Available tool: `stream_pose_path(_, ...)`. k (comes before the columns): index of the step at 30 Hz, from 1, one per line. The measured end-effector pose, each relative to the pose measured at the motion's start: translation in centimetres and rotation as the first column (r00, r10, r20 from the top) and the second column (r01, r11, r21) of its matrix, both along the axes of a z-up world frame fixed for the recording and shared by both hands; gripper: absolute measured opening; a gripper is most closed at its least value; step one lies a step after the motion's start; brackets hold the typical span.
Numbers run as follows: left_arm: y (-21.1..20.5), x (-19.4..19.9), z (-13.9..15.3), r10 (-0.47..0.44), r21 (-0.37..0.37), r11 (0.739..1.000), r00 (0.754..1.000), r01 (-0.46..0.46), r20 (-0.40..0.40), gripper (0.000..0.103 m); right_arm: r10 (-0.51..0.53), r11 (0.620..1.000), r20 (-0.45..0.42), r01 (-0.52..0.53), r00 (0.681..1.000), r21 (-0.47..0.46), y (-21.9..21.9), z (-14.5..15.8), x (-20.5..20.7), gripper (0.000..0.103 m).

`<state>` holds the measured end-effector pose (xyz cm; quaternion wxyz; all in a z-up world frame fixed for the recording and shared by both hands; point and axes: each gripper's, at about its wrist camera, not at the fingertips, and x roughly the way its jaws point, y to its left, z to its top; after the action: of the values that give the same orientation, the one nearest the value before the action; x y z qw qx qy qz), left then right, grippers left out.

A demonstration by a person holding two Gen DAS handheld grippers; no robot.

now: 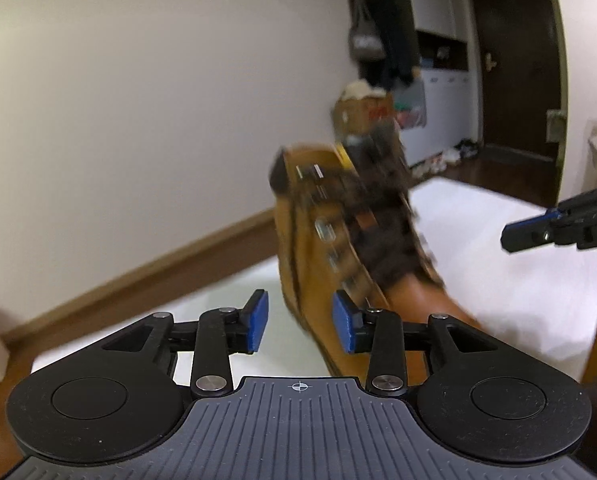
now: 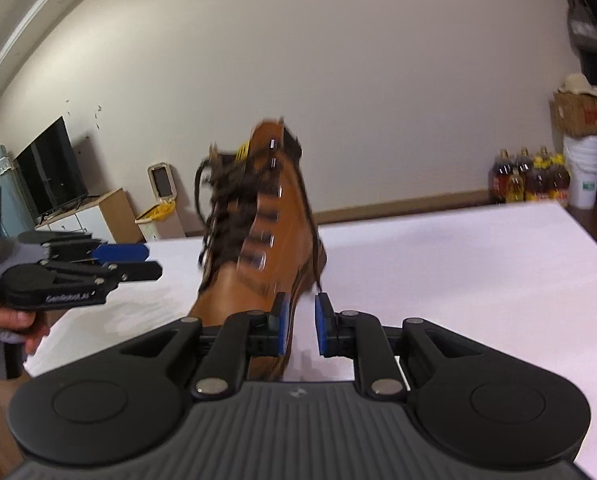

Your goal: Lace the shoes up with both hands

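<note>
- Your left gripper (image 1: 300,322) is wide open and holds nothing.
- Your right gripper (image 2: 300,326) is partly open (empty too).
- The blurry brown boot (image 2: 258,240) stands on the white desk (image 2: 458,280).

boot (image 2: 258,248) stands on the white table (image 2: 478,280), toe toward both cameras, shaft rising behind, laces (image 2: 222,216) down its front. left gripper (image 1: 300,322) sits before the toe, boot showing between and beyond its fingers. right gripper (image 2: 298,326) sits before the boot too, boot just left of its gap. in the right wrist view the left gripper hangs left of the boot, apart from it, a hand (image 2: 14,326) under it. bottles (image 2: 530,178) and a bucket (image 2: 584,172) stand on the floor behind the table, far right, against the wall; cardboard box (image 2: 582,114) above the bucket. tv (image 2: 52,166) on a cabinet (image 2: 94,216) far left.
</note>
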<state>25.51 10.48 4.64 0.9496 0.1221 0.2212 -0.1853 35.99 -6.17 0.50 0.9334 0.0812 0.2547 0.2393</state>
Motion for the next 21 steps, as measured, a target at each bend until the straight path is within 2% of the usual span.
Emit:
stream_pose_path(4, 0.3, 2.4, 0.3, -0.087, -0.028, 0.996, 0.995, 0.088, 0.039, 0.041, 0.001, 0.999, 0.026, -0.002, 1.000, 0.041, -0.3, 0.7, 3.3, 0.017)
stream_pose_path(7, 0.4, 3.6, -0.3, -0.139, -0.026, 0.990, 0.990, 0.140, 0.012, 0.041, 0.001, 0.997, 0.021, -0.003, 1.000, 0.072, -0.7, 0.5, 4.7, 0.017)
stream_pose_path(9, 0.9, 4.2, -0.7, -0.191, -0.049, 0.980, 0.981, 0.191, -0.005, 0.028, 0.014, 0.996, 0.020, -0.015, 1.000, 0.088, -1.0, 0.4, 5.4, 0.018)
stream_pose_path(10, 1.2, 4.4, -0.8, -0.209, -0.068, 0.976, 0.978, 0.207, -0.014, 0.001, 0.028, 0.996, 0.025, -0.030, 0.999, 0.088, -1.0, 0.3, 5.8, 0.018)
stream_pose_path(13, 2.0, 4.7, -0.9, -0.216, -0.075, 0.974, 0.976, 0.213, -0.030, 0.002, 0.076, 0.994, 0.044, -0.079, 0.996, 0.078, -0.8, 0.2, 7.0, 0.021)
stream_pose_path(15, 2.6, 4.8, -0.9, -0.230, -0.081, 0.971, 0.973, 0.226, -0.037, 0.002, 0.103, 0.992, 0.057, -0.107, 0.993, 0.072, -0.4, 0.2, 7.9, 0.031)
stream_pose_path(16, 2.7, 4.9, -0.9, -0.231, -0.079, 0.971, 0.972, 0.227, -0.038, 0.002, 0.116, 0.990, 0.063, -0.120, 0.991, 0.069, -0.2, 0.2, 8.3, 0.032)
stream_pose_path(20, 2.8, 4.9, -0.6, -0.230, -0.058, 0.972, 0.973, 0.228, -0.021, 0.002, 0.161, 0.986, 0.088, -0.164, 0.983, 0.025, 1.3, 0.4, 9.3, 0.031)
stream_pose_path(21, 2.8, 4.8, -0.4, -0.224, -0.048, 0.974, 0.975, 0.223, -0.005, 0.002, 0.156, 0.988, 0.094, -0.158, 0.983, 0.006, 1.6, 0.4, 9.4, 0.024)
